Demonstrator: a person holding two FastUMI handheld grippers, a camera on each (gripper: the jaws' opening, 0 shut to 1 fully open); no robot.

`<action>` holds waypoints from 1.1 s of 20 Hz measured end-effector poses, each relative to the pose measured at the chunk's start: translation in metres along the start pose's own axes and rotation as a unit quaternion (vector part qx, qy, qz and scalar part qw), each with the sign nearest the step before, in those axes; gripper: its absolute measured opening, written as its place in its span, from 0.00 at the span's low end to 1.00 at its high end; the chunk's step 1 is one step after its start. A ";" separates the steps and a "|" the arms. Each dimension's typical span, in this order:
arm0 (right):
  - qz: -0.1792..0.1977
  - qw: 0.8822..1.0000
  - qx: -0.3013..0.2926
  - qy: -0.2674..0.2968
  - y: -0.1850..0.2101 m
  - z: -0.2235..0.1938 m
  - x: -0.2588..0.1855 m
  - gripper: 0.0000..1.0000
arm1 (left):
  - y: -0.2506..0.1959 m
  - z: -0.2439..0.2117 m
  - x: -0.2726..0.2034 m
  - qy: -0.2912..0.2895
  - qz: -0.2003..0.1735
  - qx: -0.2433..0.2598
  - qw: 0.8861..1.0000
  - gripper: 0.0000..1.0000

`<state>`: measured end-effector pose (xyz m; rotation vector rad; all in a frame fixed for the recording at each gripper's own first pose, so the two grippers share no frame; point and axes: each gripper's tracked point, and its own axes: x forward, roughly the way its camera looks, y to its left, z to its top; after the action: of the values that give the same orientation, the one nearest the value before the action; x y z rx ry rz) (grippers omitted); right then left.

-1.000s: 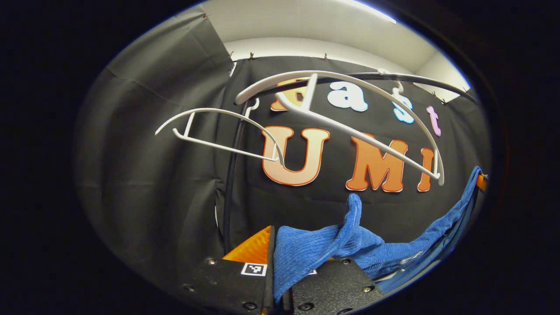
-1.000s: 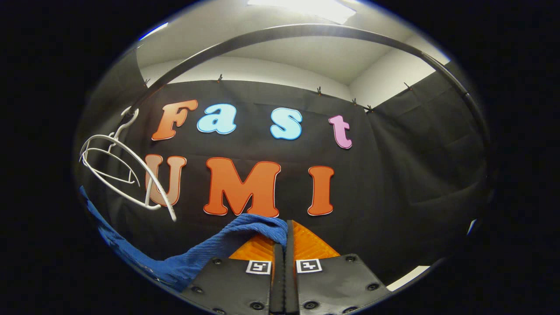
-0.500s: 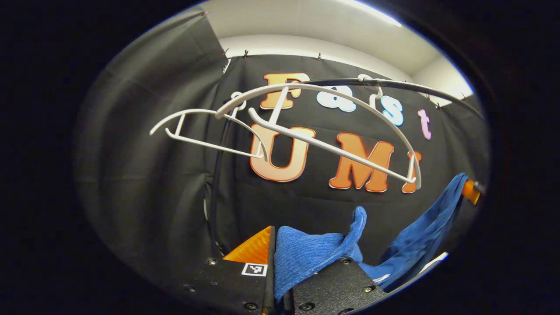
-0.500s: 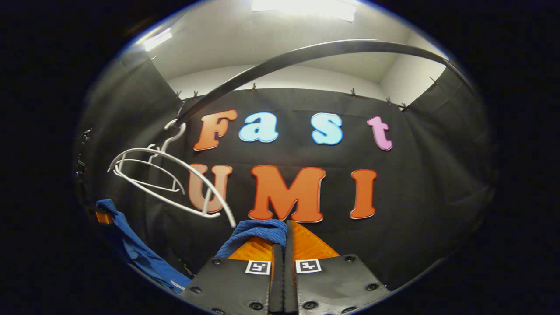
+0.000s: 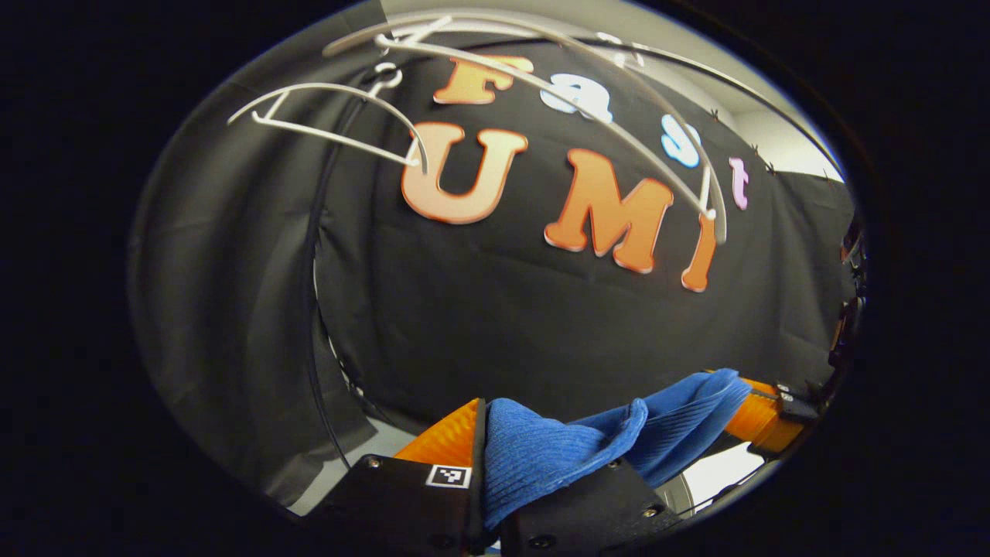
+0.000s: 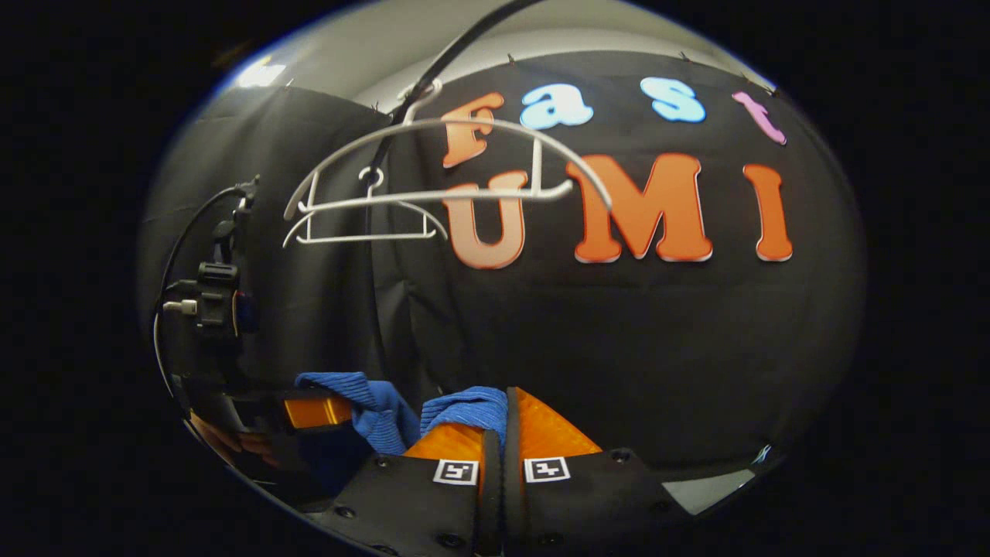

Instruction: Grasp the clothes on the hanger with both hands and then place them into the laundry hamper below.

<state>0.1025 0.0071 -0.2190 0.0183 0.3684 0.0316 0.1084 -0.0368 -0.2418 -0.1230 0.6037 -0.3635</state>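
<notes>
Presently, left gripper and right gripper are each clamped on the blue garment; two white hangers hang bare on the rail above.

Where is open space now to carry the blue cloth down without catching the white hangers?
Free: the span below the white hangers, down to the blue cloth held by the left gripper and right gripper. Crowded: up along the rail, where the hangers overlap, and between the two grippers, which sit close together.

Two bare white hangers hang side by side from a dark rail overhead.
</notes>
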 end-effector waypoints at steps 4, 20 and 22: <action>-0.020 0.992 0.043 0.117 -0.017 -0.095 0.024 0.08 | -0.003 -0.077 0.015 0.106 -0.011 -0.022 0.994 0.09; -0.047 0.942 0.074 0.324 -0.022 -0.260 0.038 0.46 | 0.042 -0.225 0.020 0.289 0.045 -0.054 0.955 0.54; -0.049 0.940 0.069 0.329 -0.021 -0.265 0.037 0.75 | 0.057 -0.223 0.017 0.279 0.066 -0.055 0.957 0.88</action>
<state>0.0418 -0.0093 -0.4795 0.1309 1.0424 -0.0906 0.0103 0.0079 -0.4457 -0.0856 1.1862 -0.2313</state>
